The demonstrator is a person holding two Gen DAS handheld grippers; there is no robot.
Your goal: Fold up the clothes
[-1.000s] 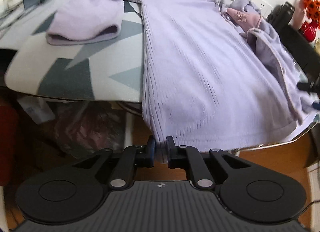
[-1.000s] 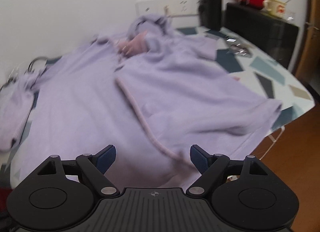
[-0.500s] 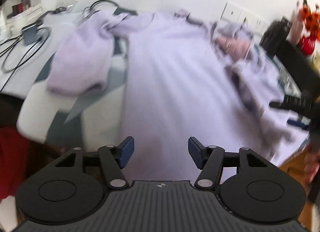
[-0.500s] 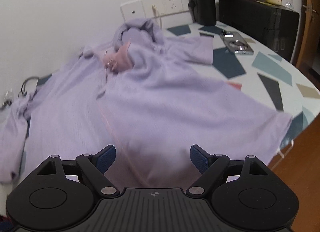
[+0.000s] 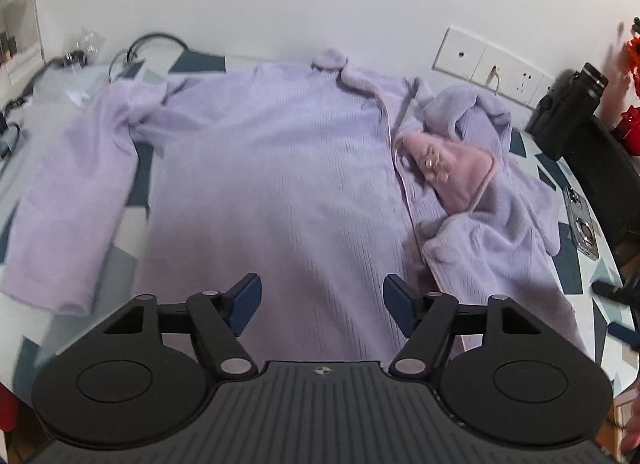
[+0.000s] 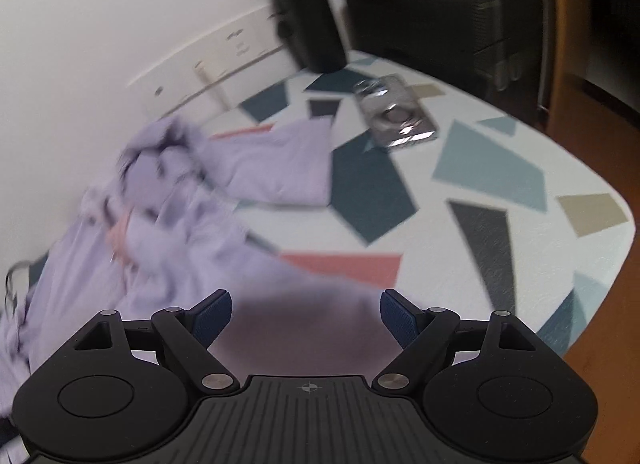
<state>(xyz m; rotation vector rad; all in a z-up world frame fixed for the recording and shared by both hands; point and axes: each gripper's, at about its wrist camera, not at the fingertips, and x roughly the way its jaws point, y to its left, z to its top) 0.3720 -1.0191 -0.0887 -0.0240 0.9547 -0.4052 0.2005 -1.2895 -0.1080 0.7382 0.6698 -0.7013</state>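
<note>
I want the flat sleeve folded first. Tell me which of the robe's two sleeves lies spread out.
The left sleeve, stretched flat across the table toward its near edge. The other sleeve is bunched up by the pink patch.

Table [image 6: 500, 276], white top with grey, teal, pink and tan shards. On it: lilac robe [image 5: 280, 184] spread flat, left sleeve [image 5: 68, 204] out sideways; silver tray [image 6: 396, 114]; black bottle [image 6: 306, 12] by wall; cables [image 5: 156, 42] at far left.

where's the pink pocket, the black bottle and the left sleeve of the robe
pink pocket [image 5: 452, 168]: left wrist view, middle of the pink patch.
black bottle [image 6: 308, 20]: right wrist view, its body.
left sleeve [image 5: 68, 200]: left wrist view, mid-sleeve.
</note>
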